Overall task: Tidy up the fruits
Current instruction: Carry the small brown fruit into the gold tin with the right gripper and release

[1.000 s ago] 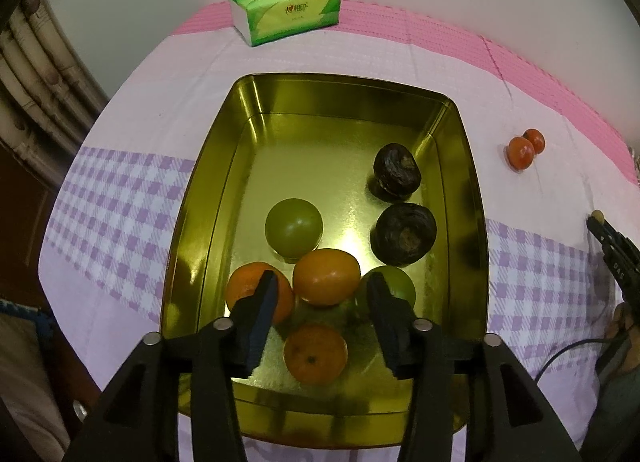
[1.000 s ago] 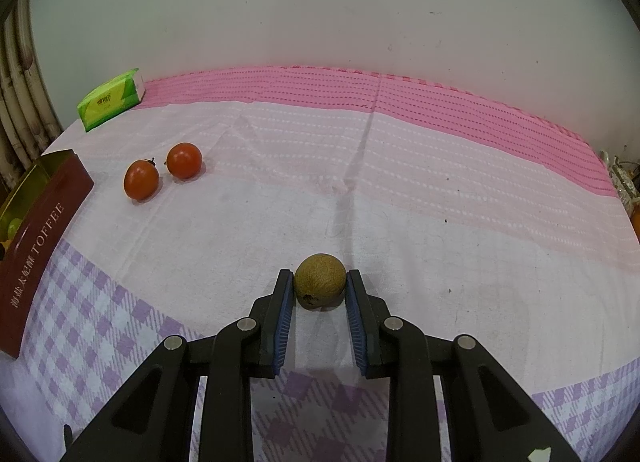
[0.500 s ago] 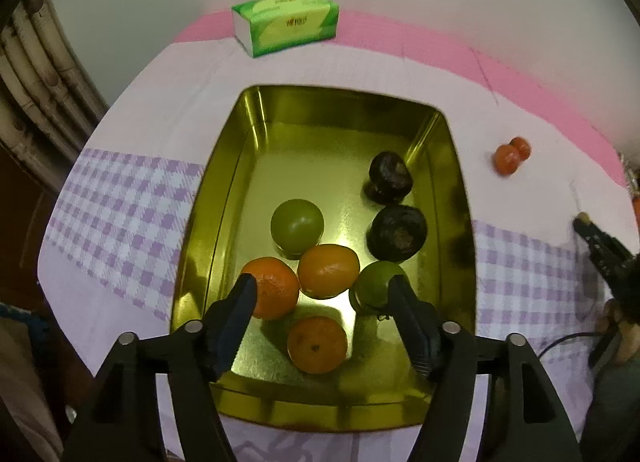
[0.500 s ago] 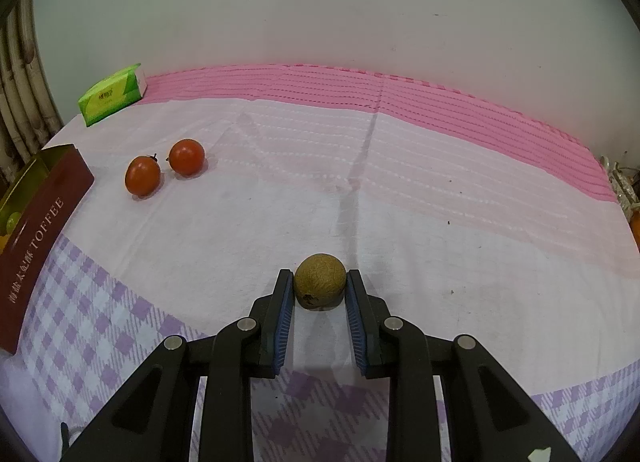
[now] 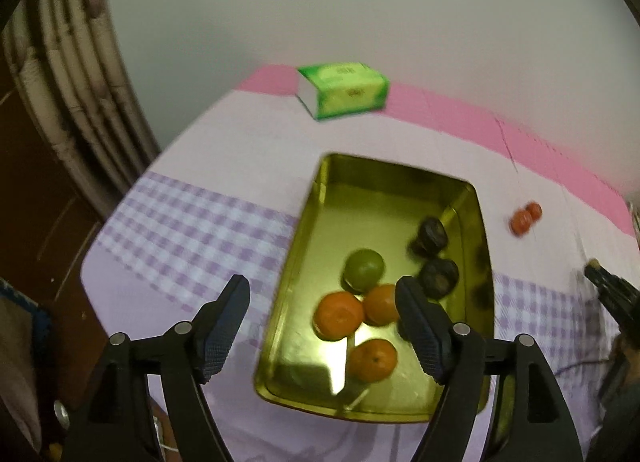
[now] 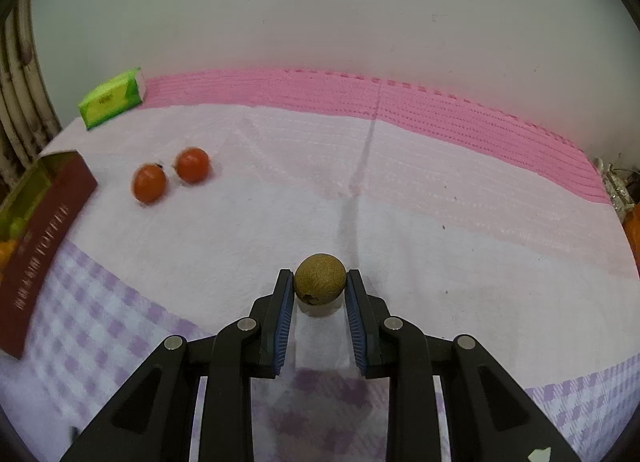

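A gold tray point(image 5: 304, 229) holds three oranges point(image 5: 339, 316), a green fruit point(image 5: 364, 274) and two dark fruits point(image 5: 438, 278). My left gripper point(image 5: 322, 288) hangs above the tray's near left side, its jaws opening with nothing between them. Its right finger hides part of the tray. In the right wrist view my right gripper point(image 6: 320, 276) is shut on a small round brown fruit point(image 6: 320, 282) resting on the cloth. Two red tomatoes point(image 6: 149, 183) lie on the cloth to its far left, beside the tray's red outer wall point(image 6: 44, 238).
A green tissue pack point(image 5: 344, 89) lies at the back of the table near the wall. The cloth point(image 6: 440, 181) is pink at the back and purple-checked in front. Pipes point(image 5: 72, 61) and dark furniture stand past the table's left edge.
My left gripper has opened wide and lifted back from the tray, leaving the oranges in it. The right gripper and its brown fruit have stayed put.
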Demonstrator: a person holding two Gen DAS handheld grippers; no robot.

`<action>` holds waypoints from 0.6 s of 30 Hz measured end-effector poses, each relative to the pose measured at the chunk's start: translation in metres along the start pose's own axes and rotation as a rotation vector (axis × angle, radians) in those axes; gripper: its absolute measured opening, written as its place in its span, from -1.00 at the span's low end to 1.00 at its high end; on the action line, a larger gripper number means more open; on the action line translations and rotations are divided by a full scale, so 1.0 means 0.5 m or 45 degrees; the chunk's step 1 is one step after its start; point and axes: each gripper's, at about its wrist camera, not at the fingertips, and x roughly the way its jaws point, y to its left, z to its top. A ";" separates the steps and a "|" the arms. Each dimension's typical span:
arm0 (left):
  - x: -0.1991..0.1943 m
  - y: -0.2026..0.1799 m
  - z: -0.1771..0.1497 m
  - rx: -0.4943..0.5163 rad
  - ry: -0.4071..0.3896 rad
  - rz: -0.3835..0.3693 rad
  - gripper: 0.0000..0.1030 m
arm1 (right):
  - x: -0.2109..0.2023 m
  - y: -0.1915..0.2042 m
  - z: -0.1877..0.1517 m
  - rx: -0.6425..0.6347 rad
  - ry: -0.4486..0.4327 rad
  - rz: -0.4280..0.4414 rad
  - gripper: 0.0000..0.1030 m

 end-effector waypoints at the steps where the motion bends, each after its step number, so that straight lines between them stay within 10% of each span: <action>1: -0.003 0.005 0.000 -0.010 -0.015 0.015 0.47 | -0.016 0.016 0.010 -0.019 -0.016 0.026 -0.53; 11: 0.001 0.054 -0.005 -0.127 -0.028 0.093 0.48 | -0.083 0.291 0.079 -0.229 -0.033 0.474 -0.53; 18: 0.018 0.079 -0.009 -0.188 0.023 0.112 0.49 | -0.055 0.453 0.090 -0.381 0.020 0.589 -0.53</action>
